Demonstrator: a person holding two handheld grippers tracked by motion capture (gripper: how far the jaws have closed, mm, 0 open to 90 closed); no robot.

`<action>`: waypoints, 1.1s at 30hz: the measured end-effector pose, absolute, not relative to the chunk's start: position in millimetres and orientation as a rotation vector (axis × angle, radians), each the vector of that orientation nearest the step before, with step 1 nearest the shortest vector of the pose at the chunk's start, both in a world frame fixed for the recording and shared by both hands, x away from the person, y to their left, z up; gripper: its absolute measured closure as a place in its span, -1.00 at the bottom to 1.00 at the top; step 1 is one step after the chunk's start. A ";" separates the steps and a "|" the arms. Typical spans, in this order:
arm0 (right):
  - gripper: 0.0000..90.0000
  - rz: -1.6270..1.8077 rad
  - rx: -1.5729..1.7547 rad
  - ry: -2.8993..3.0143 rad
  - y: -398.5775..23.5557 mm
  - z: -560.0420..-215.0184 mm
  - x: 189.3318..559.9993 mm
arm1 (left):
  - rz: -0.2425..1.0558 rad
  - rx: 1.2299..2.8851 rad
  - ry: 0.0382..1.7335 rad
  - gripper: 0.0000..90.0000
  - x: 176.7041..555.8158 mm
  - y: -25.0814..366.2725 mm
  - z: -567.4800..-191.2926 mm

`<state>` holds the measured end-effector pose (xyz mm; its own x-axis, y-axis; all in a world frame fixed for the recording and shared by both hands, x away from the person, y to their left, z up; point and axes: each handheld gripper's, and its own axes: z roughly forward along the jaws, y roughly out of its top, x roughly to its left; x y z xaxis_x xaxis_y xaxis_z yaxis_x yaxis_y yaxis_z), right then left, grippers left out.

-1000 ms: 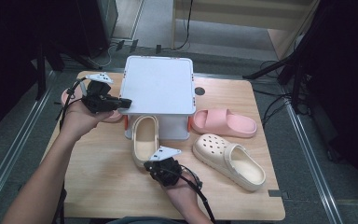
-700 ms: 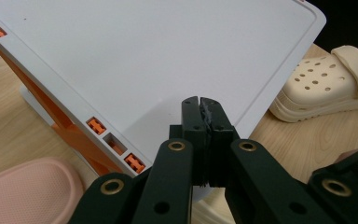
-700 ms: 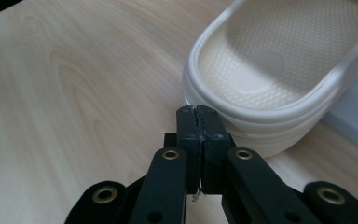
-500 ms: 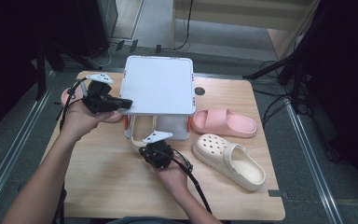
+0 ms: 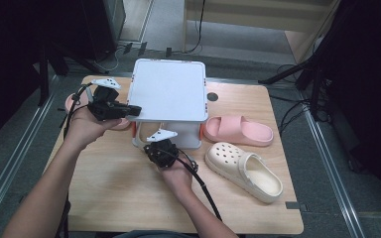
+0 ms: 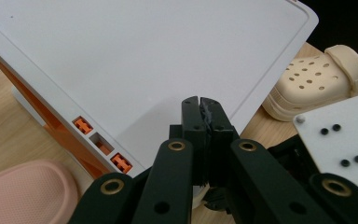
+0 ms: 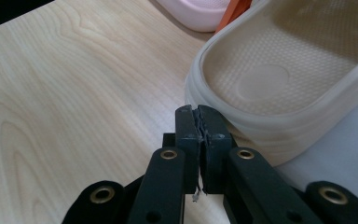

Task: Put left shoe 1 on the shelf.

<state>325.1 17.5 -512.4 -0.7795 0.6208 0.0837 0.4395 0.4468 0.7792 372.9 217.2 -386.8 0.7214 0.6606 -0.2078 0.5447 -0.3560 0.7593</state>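
On the pale wooden worktop (image 5: 104, 198) the white two-tier plastic shoe rack (image 5: 168, 89) could tip or skid if the clenched, empty right tongs (image 7: 198, 116) nudge the cream perforated foam clog (image 7: 298, 88) on its lower shelf too hard while the clenched left tongs (image 6: 200, 109) merely hover over its top.

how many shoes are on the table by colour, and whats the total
cream perforated foam clogs: 2, one lying loose on the wooden table, one under the white two-tier shoe rack
pink foam slide sandals: 2, one right of the rack, one by its left end
total: 4 shoes
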 end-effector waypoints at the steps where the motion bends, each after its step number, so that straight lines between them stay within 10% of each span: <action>1: 0.96 1.239 0.928 2.478 18.0 -512.9 326.5 | 0.166 2.046 0.914 0.99 373.0 217.3 -386.8; 10: 0.95 1.269 1.001 2.500 15.1 -512.9 332.0 | 0.170 2.045 0.910 0.96 372.6 216.8 -386.6; 33: 0.41 1.401 0.901 2.561 -79.8 -463.3 284.1 | 0.108 1.975 0.910 -0.01 351.2 214.2 -373.0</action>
<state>284.1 -79.8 -463.3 -0.8228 0.5329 0.1975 0.4538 0.4068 0.7928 351.2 214.2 -373.0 0.7220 0.6357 -0.2730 0.5545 -0.2957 0.7779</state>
